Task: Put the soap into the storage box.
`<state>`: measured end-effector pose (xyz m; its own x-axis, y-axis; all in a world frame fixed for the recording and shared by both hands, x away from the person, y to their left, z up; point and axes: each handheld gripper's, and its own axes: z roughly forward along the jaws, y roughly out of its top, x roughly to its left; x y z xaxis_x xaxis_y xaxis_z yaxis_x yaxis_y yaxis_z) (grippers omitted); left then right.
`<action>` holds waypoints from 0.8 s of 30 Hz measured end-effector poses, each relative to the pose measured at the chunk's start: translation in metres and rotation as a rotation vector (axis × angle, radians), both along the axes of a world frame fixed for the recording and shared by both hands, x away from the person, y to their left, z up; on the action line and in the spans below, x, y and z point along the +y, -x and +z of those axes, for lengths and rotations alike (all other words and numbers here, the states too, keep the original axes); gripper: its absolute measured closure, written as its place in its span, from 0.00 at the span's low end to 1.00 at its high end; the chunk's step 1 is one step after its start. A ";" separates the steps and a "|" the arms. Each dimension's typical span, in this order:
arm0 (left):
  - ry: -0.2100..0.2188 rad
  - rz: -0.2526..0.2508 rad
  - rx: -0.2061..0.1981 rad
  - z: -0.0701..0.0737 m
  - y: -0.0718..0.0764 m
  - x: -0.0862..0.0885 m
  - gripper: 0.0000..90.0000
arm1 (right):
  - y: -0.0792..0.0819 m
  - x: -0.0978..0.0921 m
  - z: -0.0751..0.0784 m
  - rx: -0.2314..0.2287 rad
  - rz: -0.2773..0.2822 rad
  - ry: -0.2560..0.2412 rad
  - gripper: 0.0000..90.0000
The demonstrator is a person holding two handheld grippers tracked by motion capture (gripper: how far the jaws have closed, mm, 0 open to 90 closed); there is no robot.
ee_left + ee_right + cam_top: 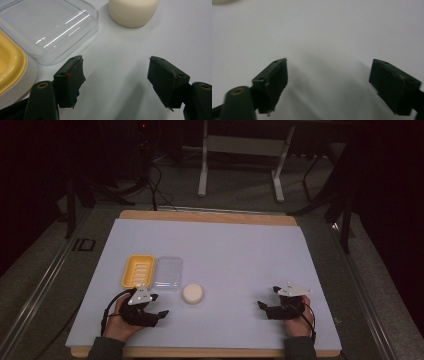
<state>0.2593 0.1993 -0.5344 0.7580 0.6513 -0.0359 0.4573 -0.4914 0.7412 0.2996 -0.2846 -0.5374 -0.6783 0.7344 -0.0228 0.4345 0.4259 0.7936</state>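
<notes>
Table (240, 255): white sheet, bare at right | yellow tray (138, 271) and clear lid (168, 273) side by side | cream puck (192, 293) just beside lid, likely target | left gripper (154, 306): jaws spread, nothing held, near puck; squaring up over puck advised before closing | right gripper (268, 298): jaws spread, nothing held, well apart.

My left gripper (156, 306) and right gripper (268, 298) are black, brass-screwed, topped with grey three-cornered plates; my sleeves (106, 348) are dark.
</notes>
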 end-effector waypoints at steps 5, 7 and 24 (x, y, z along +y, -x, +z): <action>0.002 0.013 0.004 0.002 0.000 0.001 0.33 | 0.002 -0.004 0.001 -0.021 -0.006 -0.037 0.15; -0.002 0.016 0.006 0.003 0.001 0.002 0.34 | 0.003 -0.004 0.001 -0.027 -0.007 -0.036 0.15; -0.060 -0.010 0.021 0.006 -0.003 -0.005 0.34 | 0.004 -0.002 0.001 -0.039 -0.002 -0.020 0.16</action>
